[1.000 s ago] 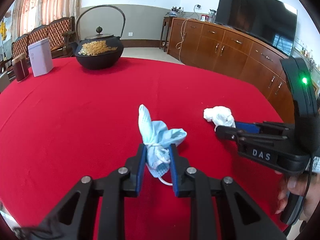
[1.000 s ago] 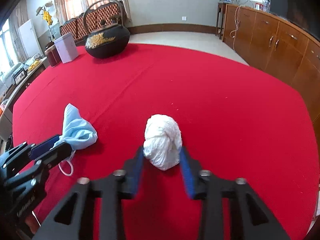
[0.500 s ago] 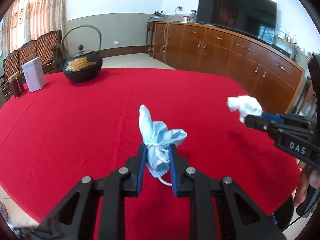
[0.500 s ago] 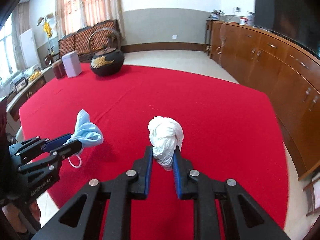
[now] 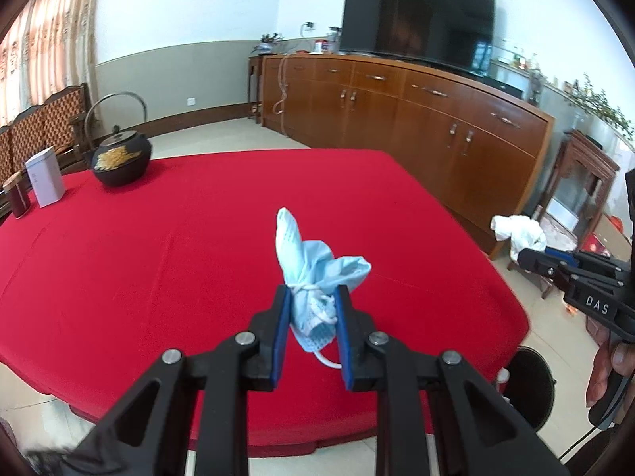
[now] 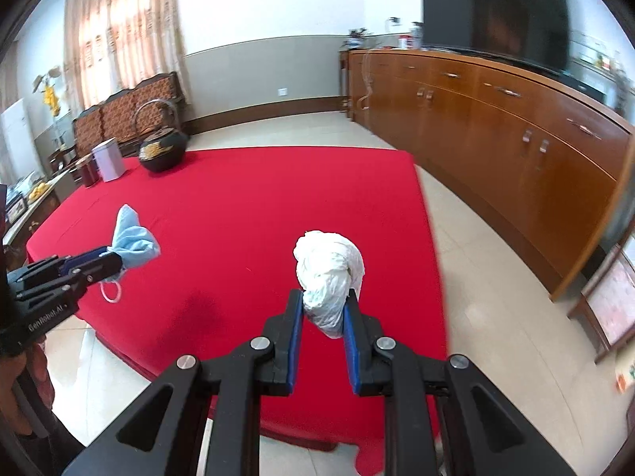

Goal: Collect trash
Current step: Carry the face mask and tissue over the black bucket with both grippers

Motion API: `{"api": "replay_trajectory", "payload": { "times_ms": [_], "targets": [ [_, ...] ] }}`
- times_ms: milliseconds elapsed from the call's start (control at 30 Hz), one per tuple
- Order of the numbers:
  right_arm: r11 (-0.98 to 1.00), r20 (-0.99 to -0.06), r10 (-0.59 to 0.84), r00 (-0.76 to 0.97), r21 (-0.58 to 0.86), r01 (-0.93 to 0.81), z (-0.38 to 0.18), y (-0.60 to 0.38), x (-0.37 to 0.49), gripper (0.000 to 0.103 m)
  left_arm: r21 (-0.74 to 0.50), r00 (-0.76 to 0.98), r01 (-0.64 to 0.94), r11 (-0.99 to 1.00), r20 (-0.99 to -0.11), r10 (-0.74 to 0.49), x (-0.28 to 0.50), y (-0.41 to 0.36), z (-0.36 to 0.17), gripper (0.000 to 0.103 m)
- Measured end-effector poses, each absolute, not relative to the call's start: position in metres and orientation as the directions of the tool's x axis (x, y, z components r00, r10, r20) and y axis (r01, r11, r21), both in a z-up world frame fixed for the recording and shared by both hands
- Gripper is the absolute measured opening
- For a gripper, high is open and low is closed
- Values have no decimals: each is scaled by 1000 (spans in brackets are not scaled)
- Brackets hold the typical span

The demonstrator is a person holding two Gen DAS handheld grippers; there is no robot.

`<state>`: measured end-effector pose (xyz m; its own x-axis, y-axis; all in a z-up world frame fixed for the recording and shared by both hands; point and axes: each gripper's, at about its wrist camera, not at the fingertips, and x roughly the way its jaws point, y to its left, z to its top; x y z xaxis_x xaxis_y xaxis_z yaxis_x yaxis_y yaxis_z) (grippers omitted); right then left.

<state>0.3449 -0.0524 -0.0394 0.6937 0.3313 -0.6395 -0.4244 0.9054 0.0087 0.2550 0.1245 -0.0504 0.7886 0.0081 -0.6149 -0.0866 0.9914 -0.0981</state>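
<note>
Above the near edge of the red table (image 5: 166,261), both grippers carry a piece of trash clear of the cloth. The left gripper (image 5: 311,309) is clamped on a crumpled blue mask (image 5: 313,261), which stands with its long axis upright between the pads and one ear loop trailing below. The right gripper (image 6: 323,309) is clamped on a white tissue wad (image 6: 329,265), also upright and bulging above the pads. In the left view the right gripper sits to the right, beyond the table's right edge and over the floor; in the right view the left gripper (image 6: 109,260) lies to the left, over the table's near left corner. A dark round object (image 5: 530,384) shows on the floor near the table's near right corner, below the right gripper; it may be a bin, but its mouth cannot be made out. If so, the right hand is the nearer and the drop lies down and toward the near side. A teapot (image 5: 121,158), a white box (image 5: 44,176) and a dark jar (image 5: 18,196) stand at the far left, well apart from both grippers.
</note>
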Motion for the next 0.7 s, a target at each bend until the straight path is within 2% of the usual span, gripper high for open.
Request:
{"api": "replay_trajectory", "payload": {
  "times_ms": [700],
  "targets": [
    [989,-645,130,753,27,-147,-49,-243,258,20,-92,773,161,983,-608,-183,243,-1,-51,23]
  ]
}}
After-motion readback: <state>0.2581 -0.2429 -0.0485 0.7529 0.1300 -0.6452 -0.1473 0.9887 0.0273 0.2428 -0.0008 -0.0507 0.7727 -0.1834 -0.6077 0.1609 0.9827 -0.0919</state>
